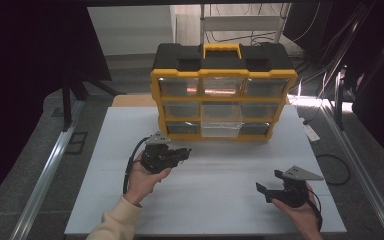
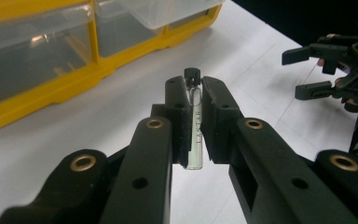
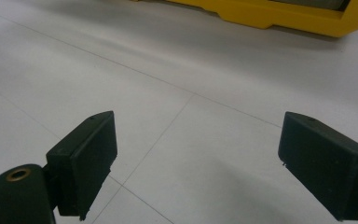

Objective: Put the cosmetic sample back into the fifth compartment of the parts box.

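Vial (image 2: 195, 126) clamped in left tool (image 2: 195, 100), right tool (image 3: 198, 158) spread, low

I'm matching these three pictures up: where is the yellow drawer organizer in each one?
High view: the yellow drawer organizer stands upper centre, at the far side of the white table.
Left gripper view: upper left, beyond the left tool that holds a small vial.
Right gripper view: its base runs along the top edge.
Shared landmark: the white table.

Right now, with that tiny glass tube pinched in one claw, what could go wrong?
The left claw pinches a thin glass vial; squeezing harder might crack it. The smooth vial could also slip down onto the white table. The organizer's pulled-out middle drawer juts forward, so a claw might bump it.
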Demonstrator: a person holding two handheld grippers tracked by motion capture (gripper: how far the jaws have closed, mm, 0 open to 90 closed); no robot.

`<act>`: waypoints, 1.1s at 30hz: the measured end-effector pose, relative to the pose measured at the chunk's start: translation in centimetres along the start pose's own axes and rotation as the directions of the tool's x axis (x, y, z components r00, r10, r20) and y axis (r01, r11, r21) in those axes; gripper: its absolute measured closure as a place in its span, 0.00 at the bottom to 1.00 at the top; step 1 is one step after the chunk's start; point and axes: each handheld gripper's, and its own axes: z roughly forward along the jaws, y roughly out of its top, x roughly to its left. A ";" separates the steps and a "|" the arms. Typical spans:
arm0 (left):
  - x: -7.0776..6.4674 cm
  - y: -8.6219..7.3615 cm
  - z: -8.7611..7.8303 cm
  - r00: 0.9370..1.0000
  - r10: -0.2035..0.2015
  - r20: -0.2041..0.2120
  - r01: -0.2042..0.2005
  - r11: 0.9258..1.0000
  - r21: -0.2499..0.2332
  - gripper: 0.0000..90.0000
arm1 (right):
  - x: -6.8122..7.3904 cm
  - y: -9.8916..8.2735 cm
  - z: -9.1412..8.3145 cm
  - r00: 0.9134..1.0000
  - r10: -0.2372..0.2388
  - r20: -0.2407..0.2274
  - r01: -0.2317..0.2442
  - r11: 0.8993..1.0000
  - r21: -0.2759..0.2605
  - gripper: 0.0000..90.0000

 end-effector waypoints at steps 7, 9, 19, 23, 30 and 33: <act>-0.2 0.3 -0.8 1.000 0.014 0.001 -0.014 0.999 -0.044 0.90 | 0.0 0.0 0.0 1.000 0.002 0.001 -0.002 1.000 0.001 0.13; -0.2 0.4 -1.0 1.000 0.023 0.011 -0.023 0.998 -0.055 0.90 | 0.0 0.0 0.0 1.000 0.002 0.001 -0.002 1.000 0.000 0.13; -0.5 0.6 -1.8 0.999 0.038 0.011 -0.037 0.994 -0.100 0.90 | 0.1 0.0 0.0 1.000 -0.001 0.000 0.001 1.000 0.001 0.13; -0.6 0.7 -1.9 0.999 0.041 0.005 -0.040 0.993 -0.107 0.90 | 0.1 0.0 0.0 1.000 -0.001 0.000 0.001 1.000 0.001 0.13; -0.9 1.5 -2.5 0.999 0.044 -0.002 -0.043 0.988 -0.146 0.90 | 0.1 0.0 0.0 1.000 0.004 -0.002 -0.004 1.000 0.001 0.13; -1.1 1.9 -2.5 0.999 0.051 -0.001 -0.050 0.987 -0.153 0.90 | 0.1 0.0 -0.1 1.000 0.004 -0.003 -0.004 1.000 0.000 0.13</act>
